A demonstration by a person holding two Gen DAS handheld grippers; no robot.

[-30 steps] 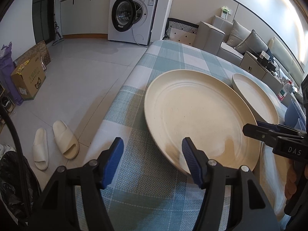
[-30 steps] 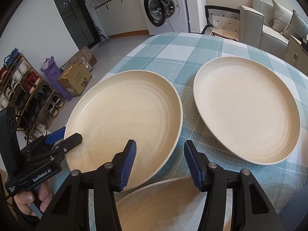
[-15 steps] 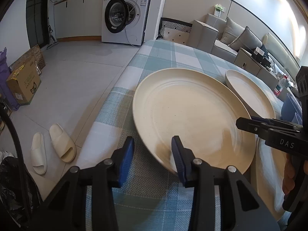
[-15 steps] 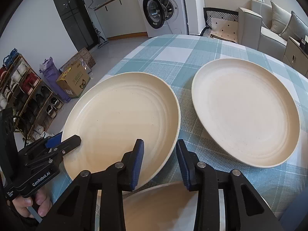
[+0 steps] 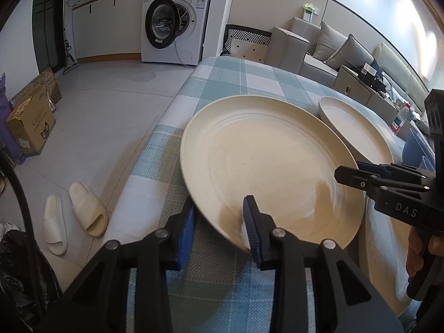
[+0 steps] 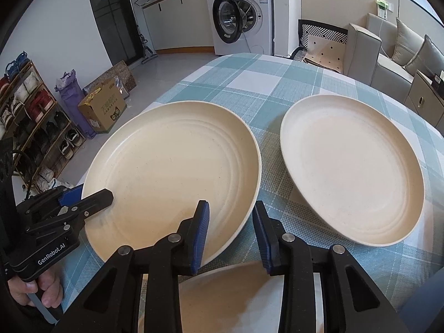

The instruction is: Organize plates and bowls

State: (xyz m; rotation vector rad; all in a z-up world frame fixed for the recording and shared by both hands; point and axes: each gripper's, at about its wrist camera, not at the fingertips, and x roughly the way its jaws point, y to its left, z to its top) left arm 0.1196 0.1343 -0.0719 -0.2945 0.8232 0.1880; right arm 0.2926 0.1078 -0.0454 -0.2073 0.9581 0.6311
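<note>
On the teal-and-white checked tablecloth (image 6: 249,83), 3 cream plates were in view. The left gripper (image 5: 219,223) straddled the near-left rim of the left plate (image 5: 266,161), 1 blue pad under the edge and the other on the inside surface; the jaws stood narrow around the rim, though whether the pads actually pressed it could not be told. That plate's near edge looked raised off the cloth, and its near-right rim overlapped the near plate (image 6: 236,299). The right gripper (image 6: 230,233) stood narrow at the same plate's near-right rim, its left pad over the plate's inside and its right pad just outside the edge, contact unclear. The right plate (image 6: 349,166) lay flat, apart from the left one. On the floor at the far left sat a pair of cream slippers (image 5: 75,216), with a cardboard box (image 5: 30,123) farther back.
</note>
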